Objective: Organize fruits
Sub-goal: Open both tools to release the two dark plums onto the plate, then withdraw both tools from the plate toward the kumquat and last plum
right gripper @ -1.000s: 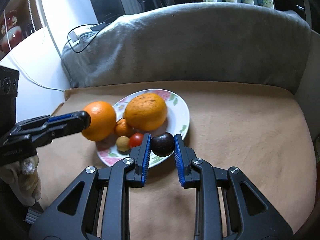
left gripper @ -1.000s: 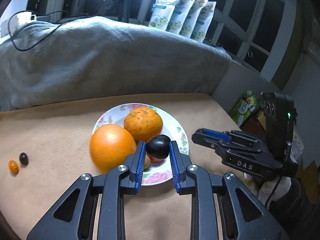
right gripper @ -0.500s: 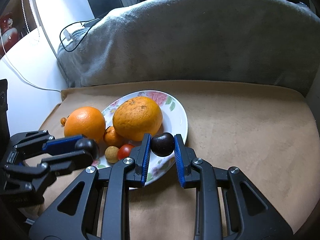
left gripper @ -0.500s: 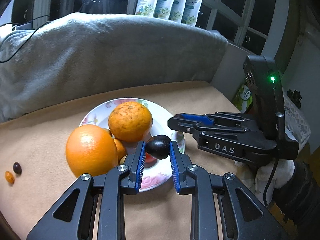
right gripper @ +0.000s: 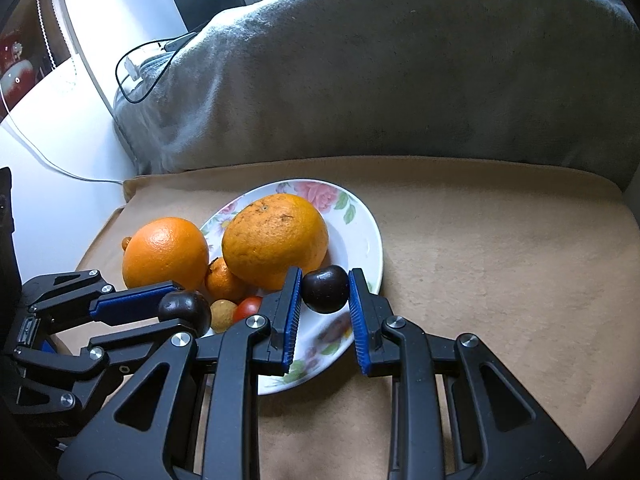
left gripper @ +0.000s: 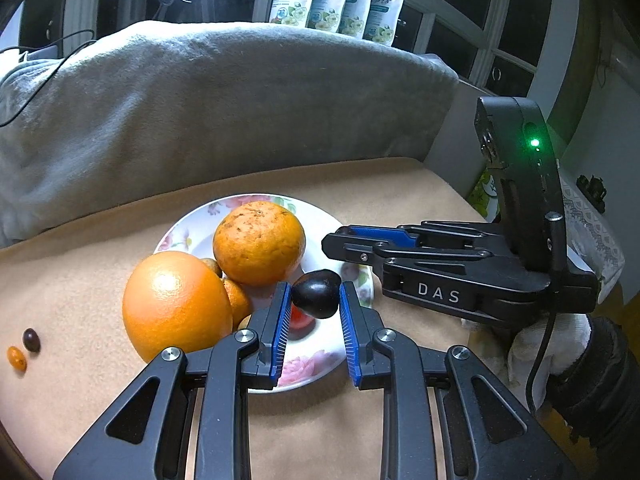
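A floral white plate (left gripper: 320, 224) (right gripper: 364, 232) sits on the tan cushion. It holds a rough orange (left gripper: 259, 242) (right gripper: 275, 240), a small tangerine (right gripper: 224, 282), a red cherry tomato (right gripper: 248, 307) and a yellowish longan (right gripper: 223, 314). A smooth large orange (left gripper: 176, 306) (right gripper: 166, 254) leans at the plate's left edge. My left gripper (left gripper: 314, 294) is shut on a dark plum (left gripper: 317, 293) (right gripper: 185, 311) above the plate's near rim. My right gripper (right gripper: 325, 289) is shut on another dark plum (right gripper: 325, 289) over the plate's front right part.
A dark small fruit (left gripper: 31, 339) and an orange small fruit (left gripper: 17, 358) lie on the cushion at far left. A grey blanket-covered backrest (left gripper: 200, 100) rises behind the plate. The cushion's right edge drops off near a green package (left gripper: 486, 192).
Both grippers have moved in over the plate with their plums held. The right gripper now reaches further across the plate's right side in the left wrist view.
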A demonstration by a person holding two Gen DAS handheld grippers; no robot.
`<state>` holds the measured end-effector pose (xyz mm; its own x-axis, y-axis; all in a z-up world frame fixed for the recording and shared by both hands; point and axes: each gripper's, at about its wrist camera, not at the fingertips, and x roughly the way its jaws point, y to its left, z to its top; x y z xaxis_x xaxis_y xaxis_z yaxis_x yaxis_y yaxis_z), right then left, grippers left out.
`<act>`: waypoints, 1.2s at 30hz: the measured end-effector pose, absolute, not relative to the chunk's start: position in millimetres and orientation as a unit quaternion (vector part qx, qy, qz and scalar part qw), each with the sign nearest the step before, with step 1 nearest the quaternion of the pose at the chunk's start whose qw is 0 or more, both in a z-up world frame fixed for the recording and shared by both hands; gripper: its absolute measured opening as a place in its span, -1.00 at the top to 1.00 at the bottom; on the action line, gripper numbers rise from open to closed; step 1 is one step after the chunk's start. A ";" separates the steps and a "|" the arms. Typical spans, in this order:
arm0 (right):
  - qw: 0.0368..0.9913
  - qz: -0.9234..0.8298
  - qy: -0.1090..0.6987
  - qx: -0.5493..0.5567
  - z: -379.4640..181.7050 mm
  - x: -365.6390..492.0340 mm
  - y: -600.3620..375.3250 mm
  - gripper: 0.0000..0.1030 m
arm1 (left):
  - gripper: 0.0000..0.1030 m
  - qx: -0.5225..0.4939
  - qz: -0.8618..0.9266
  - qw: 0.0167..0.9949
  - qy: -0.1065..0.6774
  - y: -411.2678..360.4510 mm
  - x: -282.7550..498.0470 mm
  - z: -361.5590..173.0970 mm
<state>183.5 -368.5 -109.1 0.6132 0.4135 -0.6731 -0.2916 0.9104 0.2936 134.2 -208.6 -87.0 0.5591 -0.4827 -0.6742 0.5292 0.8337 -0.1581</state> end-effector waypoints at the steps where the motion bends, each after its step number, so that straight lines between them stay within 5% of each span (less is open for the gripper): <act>1: 0.894 0.198 0.393 0.077 -108.7 183.6 -367.6 0.53 | 0.55 0.032 -0.286 0.883 0.372 -208.3 134.4 -87.3; 6: 0.894 0.200 0.394 0.076 -108.4 184.4 -367.0 0.51 | 0.29 0.035 -0.284 0.884 0.371 -207.7 134.4 -88.1; 10: 0.897 0.196 0.388 0.081 -107.3 183.6 -367.6 -0.03 | 0.27 0.038 -0.281 0.886 0.368 -207.2 133.4 -87.6; 28: 0.902 0.195 0.373 0.098 -93.6 177.4 -372.8 -0.09 | 0.21 0.050 -0.279 0.890 0.358 -204.5 126.7 -82.5; 31: 0.905 0.192 0.368 0.098 -90.0 175.4 -371.7 -0.28 | 0.20 0.051 -0.279 0.890 0.356 -204.3 124.4 -81.7; 36: 0.908 0.187 0.362 0.100 -81.8 172.8 -370.0 -0.43 | -0.16 0.049 -0.276 0.893 0.352 -200.5 121.7 -78.9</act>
